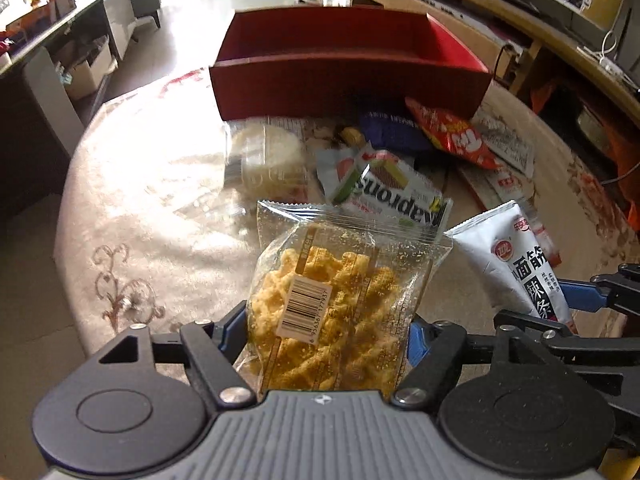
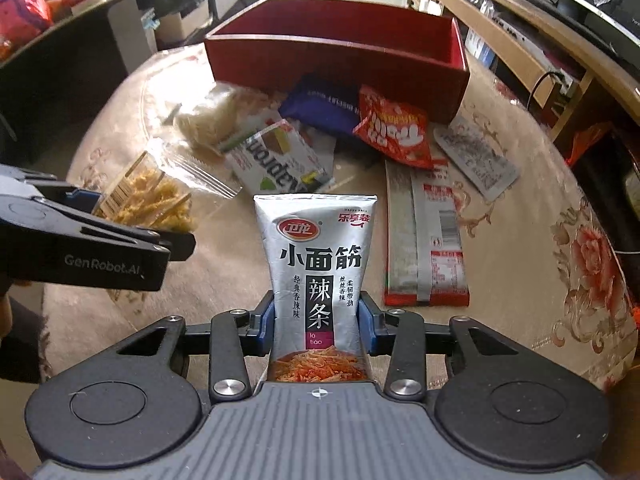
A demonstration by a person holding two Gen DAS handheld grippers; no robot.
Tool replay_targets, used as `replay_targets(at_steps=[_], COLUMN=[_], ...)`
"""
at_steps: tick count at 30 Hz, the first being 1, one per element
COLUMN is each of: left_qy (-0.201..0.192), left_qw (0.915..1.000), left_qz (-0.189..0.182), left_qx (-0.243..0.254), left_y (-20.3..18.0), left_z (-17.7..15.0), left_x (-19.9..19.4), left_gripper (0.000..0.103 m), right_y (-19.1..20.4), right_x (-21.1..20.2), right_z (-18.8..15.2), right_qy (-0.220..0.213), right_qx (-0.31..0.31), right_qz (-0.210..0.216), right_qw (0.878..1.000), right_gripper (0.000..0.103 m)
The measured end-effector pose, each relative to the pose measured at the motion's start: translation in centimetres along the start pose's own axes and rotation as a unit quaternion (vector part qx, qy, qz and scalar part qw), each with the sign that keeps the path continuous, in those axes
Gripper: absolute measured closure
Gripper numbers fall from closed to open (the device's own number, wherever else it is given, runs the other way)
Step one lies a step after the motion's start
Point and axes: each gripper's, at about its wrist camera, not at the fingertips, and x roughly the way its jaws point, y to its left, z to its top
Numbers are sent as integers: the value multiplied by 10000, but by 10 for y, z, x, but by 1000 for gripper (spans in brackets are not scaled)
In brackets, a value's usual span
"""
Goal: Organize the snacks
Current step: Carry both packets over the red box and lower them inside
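The left gripper pinched a clear bag of yellow crisps in its fingers, the right gripper a silver spicy-strip packet, both raised above the bench, the red box beyond. Slick film could slip, and the crisps might crush under pressure.

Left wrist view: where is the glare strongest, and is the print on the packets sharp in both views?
Left wrist view: glare washes out the tablecloth and clear noodle pack; barcode on the yellow snack bag sharp. Right wrist view: even light, silver packet print crisp; edges bend.
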Motion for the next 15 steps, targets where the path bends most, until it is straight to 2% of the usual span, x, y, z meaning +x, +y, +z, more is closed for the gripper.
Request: replay_targets(at_steps=[15], left_qy=[-345], left_qw=[9990], left_qz=[-67], left_qx=[-277], left_y=[-4], left_z=[35], left_x=[-2], left_gripper=[31], right_y=[-13], right_x=[-7], right_z=[33], right_qy=[-481], right_qx=[337], right_qz=[-38], right_qw=[9983], right_gripper=[55])
